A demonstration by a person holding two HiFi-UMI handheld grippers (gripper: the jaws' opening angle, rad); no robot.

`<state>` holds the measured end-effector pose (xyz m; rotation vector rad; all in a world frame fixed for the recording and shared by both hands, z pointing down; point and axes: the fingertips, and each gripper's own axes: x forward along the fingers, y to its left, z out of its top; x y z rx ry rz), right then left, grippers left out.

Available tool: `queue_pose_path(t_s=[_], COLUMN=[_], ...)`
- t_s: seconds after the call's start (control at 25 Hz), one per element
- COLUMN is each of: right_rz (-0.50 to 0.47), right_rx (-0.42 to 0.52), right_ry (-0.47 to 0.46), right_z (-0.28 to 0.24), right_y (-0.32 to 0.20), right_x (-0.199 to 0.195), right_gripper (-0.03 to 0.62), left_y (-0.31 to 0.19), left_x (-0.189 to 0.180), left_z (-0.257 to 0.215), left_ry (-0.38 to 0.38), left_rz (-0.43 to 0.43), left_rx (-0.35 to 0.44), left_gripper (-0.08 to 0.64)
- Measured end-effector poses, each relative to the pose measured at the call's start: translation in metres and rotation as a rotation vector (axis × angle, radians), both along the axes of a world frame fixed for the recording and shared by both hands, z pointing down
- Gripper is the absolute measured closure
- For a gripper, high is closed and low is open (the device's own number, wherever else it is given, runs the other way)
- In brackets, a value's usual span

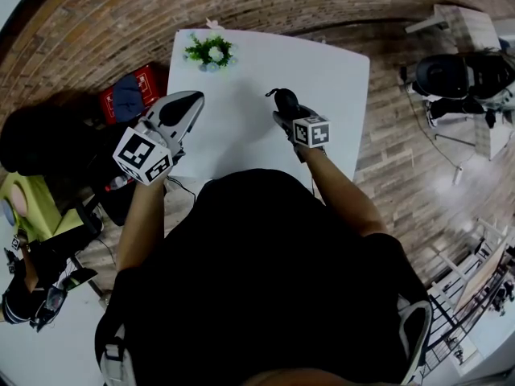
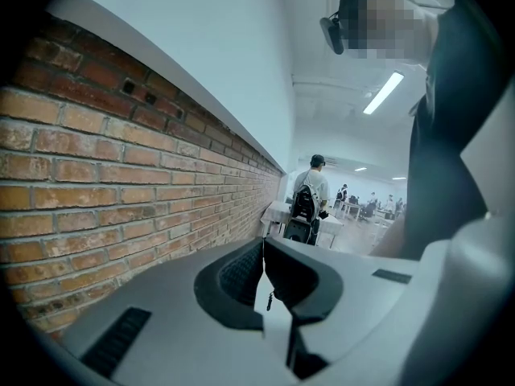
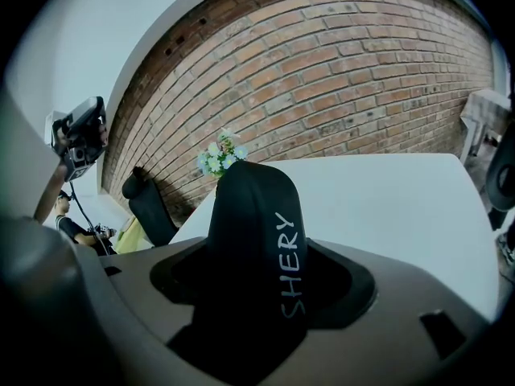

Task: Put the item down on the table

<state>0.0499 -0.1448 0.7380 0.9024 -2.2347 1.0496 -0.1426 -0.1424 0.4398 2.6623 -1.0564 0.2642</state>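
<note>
1. Grip state: the right gripper (image 3: 257, 292) has its jaws clamped on the black item (image 3: 253, 223). The pads press on its two sides. The item sticks out past the fingertips, and white lettering runs along it.
2. Item location: the black item hangs over the white table (image 1: 241, 147), near the middle and slightly toward the right edge. No view shows whether its underside touches the surface yet.
3. Idle tool: the left gripper (image 1: 187, 107) has its jaws pressed together with nothing between them. It is held beside the table's left edge and appears to have no part in this step.
4. Lowering: the grip should probably be kept firm until the item's underside rests flat on bare surface. Letting go above the surface risks a drop or a roll.
5. Release: the jaws should then be spread until both pads clear the item. Drawing back along the jaws' own line should avoid dragging or tipping it.
6. Clearance: the bunch of flowers (image 1: 209, 52) stands at the far left corner, well apart from the landing spot.
</note>
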Motion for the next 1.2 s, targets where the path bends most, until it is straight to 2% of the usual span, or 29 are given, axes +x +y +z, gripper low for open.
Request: queue_pose_path(t_s=[0.64, 1.2], right_rz=[-0.036, -0.086], right_rx=[-0.071, -0.116], right_ry=[0.057, 0.101], right_z=[0.038, 0.065], right_y=[0.001, 0.002], right_x=[0.007, 0.005], right_gripper=[0.249, 0.25], left_y=[0.002, 0.008], left_x=[0.004, -0.006], left_z=[0.012, 0.022], left_ry=[-0.009, -0.009], left_rz=[-0.021, -0.06], left_rx=[-0.035, -0.054], left_gripper=[0.547, 0.546])
